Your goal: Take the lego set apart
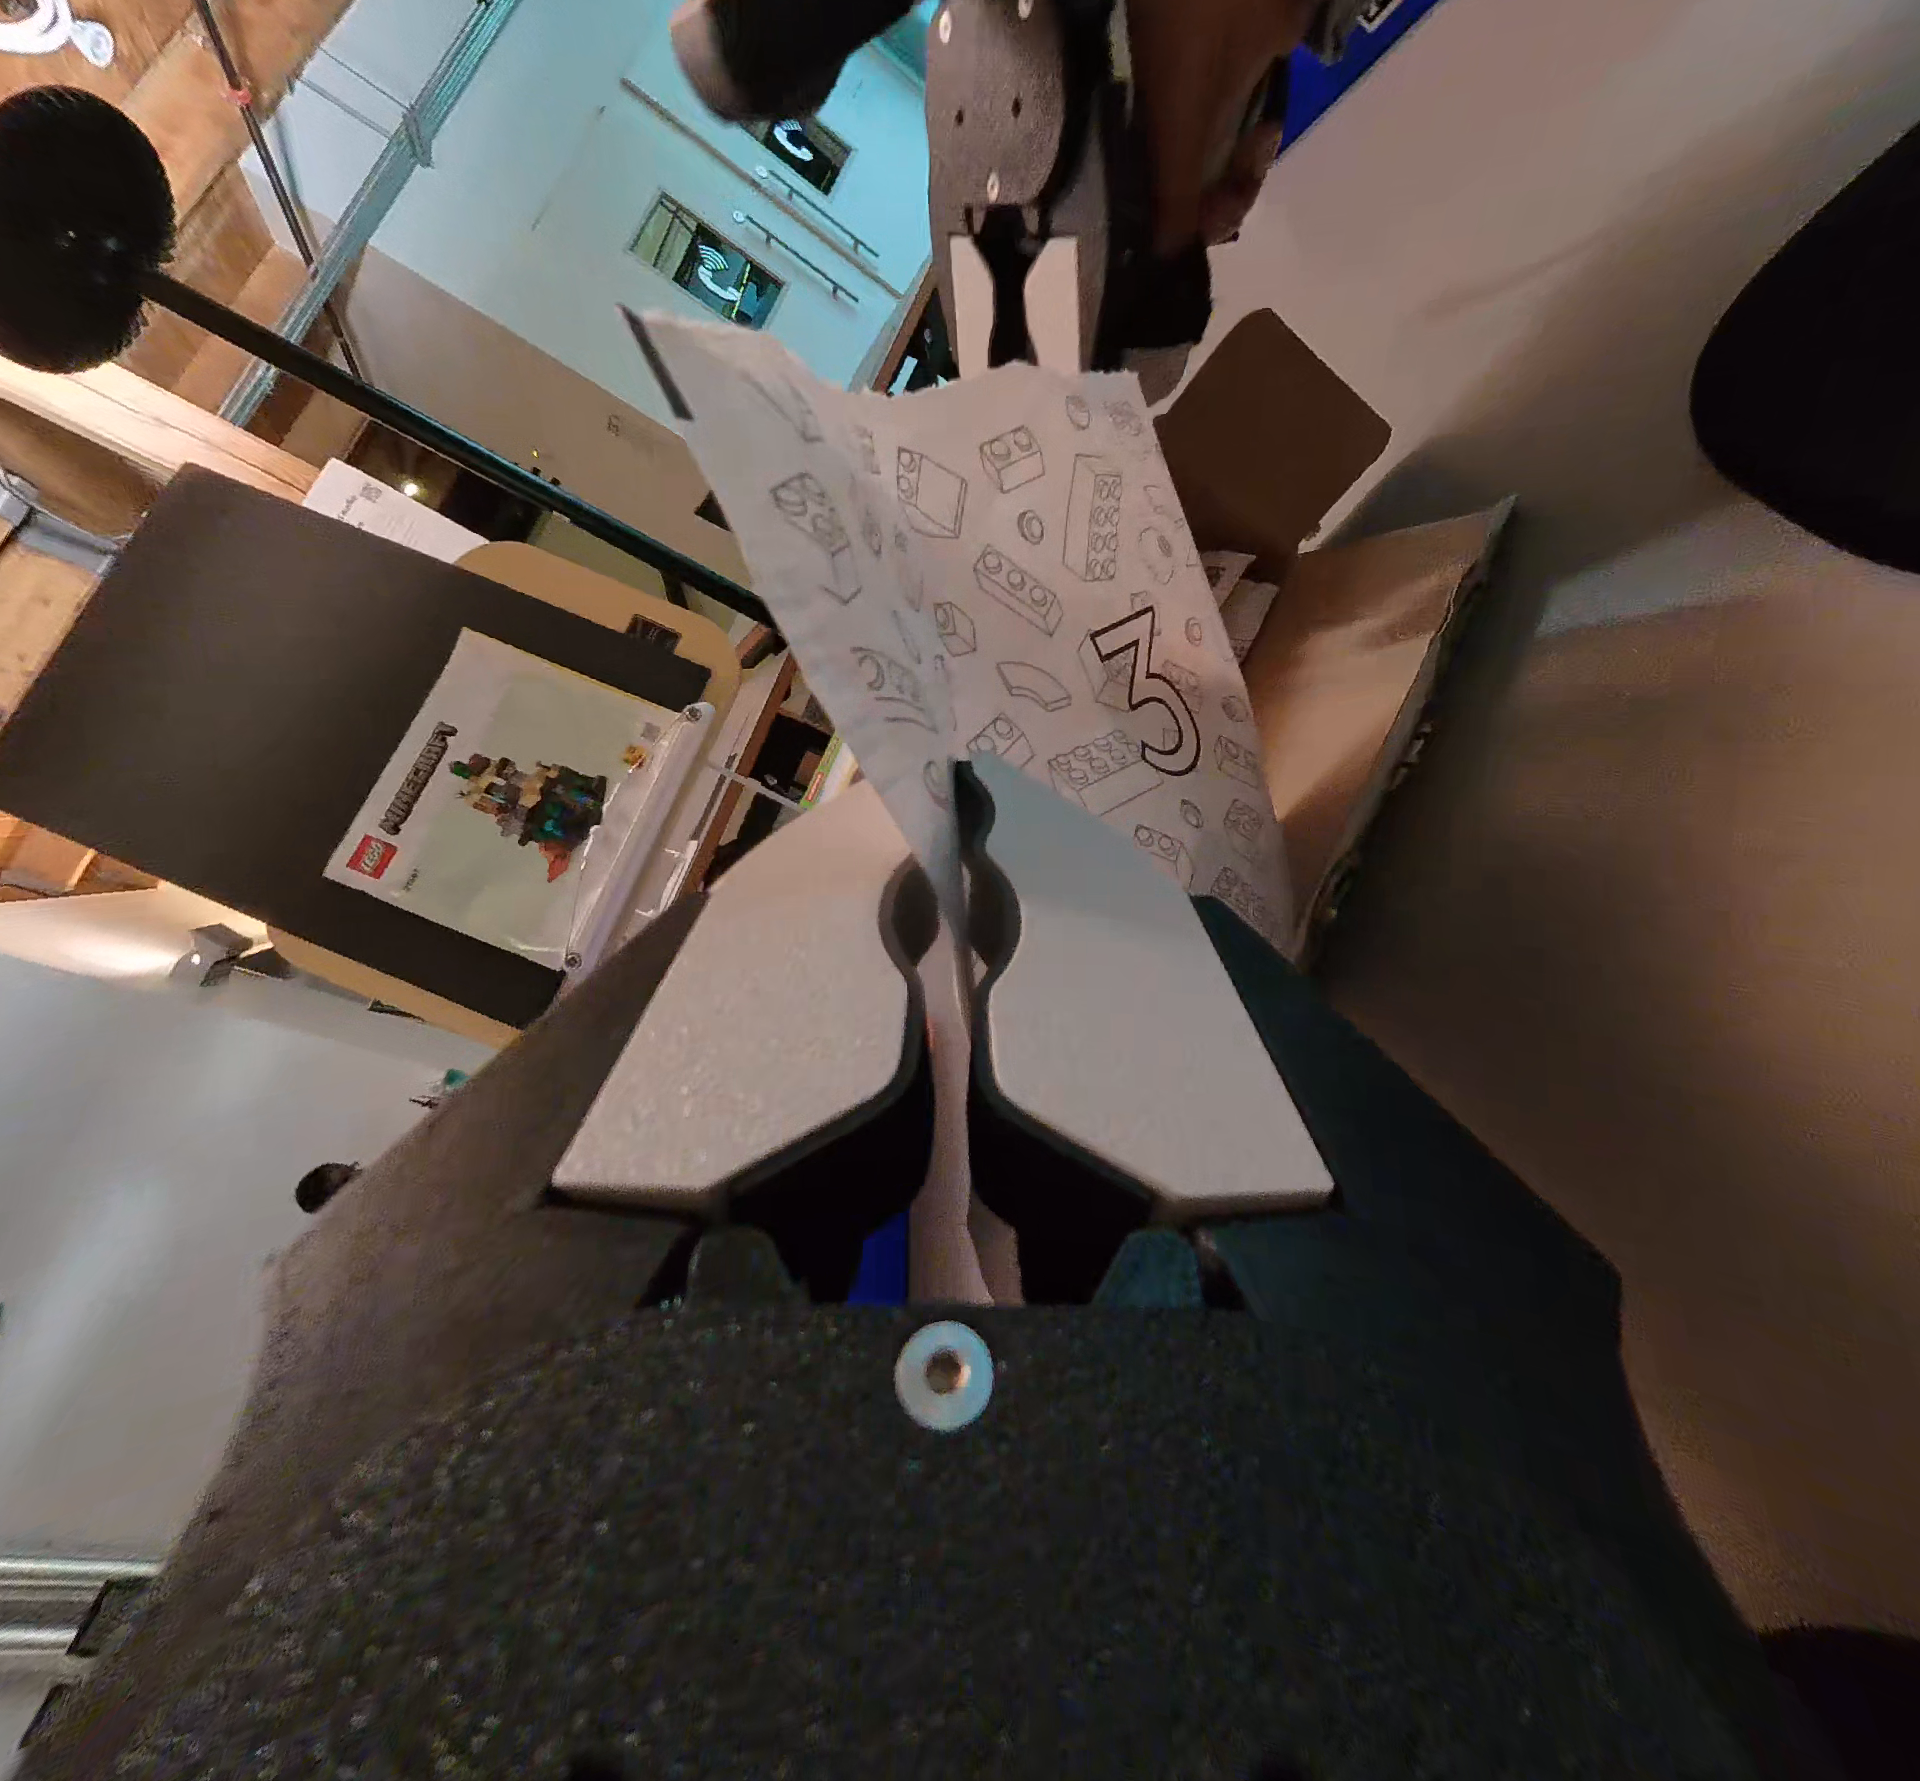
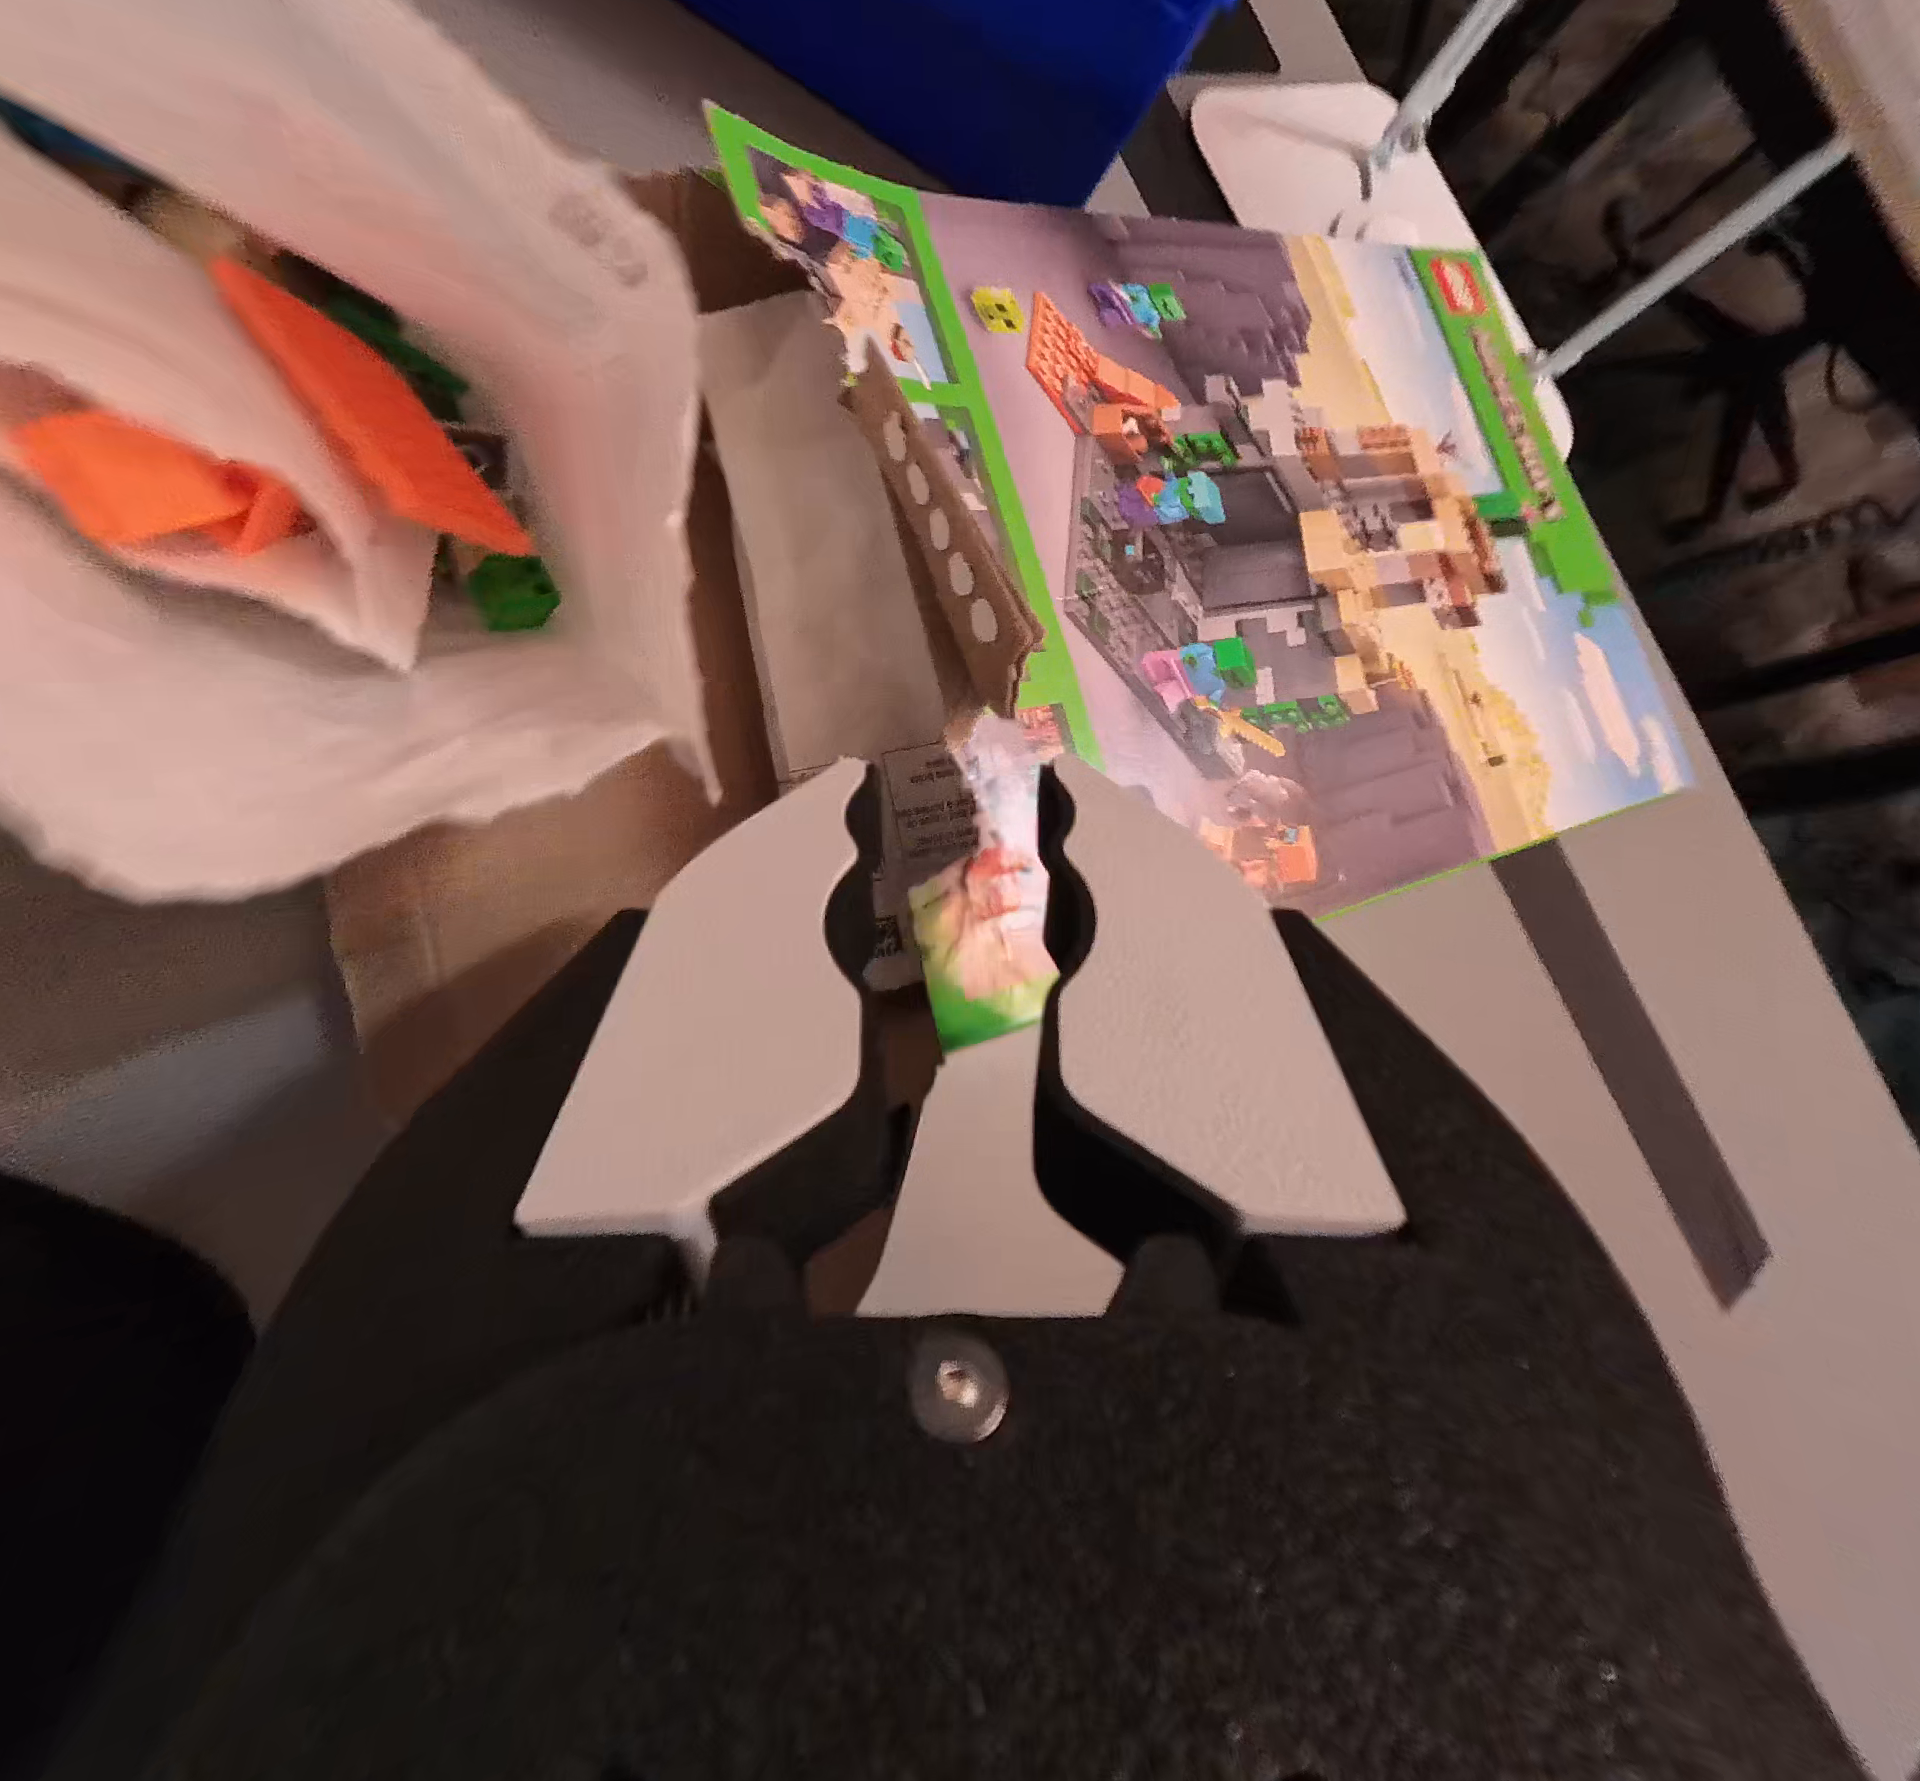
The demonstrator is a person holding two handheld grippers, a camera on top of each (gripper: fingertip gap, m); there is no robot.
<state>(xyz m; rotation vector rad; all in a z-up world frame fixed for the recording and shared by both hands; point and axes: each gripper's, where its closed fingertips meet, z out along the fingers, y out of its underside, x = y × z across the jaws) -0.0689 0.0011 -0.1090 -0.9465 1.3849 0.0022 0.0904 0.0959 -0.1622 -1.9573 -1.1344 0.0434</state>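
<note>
Left gripper (image 1: 956,796) raised, jaws clamped on a thin sheet; right gripper (image 2: 956,796) angled downward, jaws nearly together, pinching a torn flap; hand (image 1: 1195,48) grips right gripper's handle.

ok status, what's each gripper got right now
Left gripper shut on paper bag. Right gripper shut on torn flap of box. Bag ripped open, orange and green bricks showing inside. Nothing in the way.
</note>
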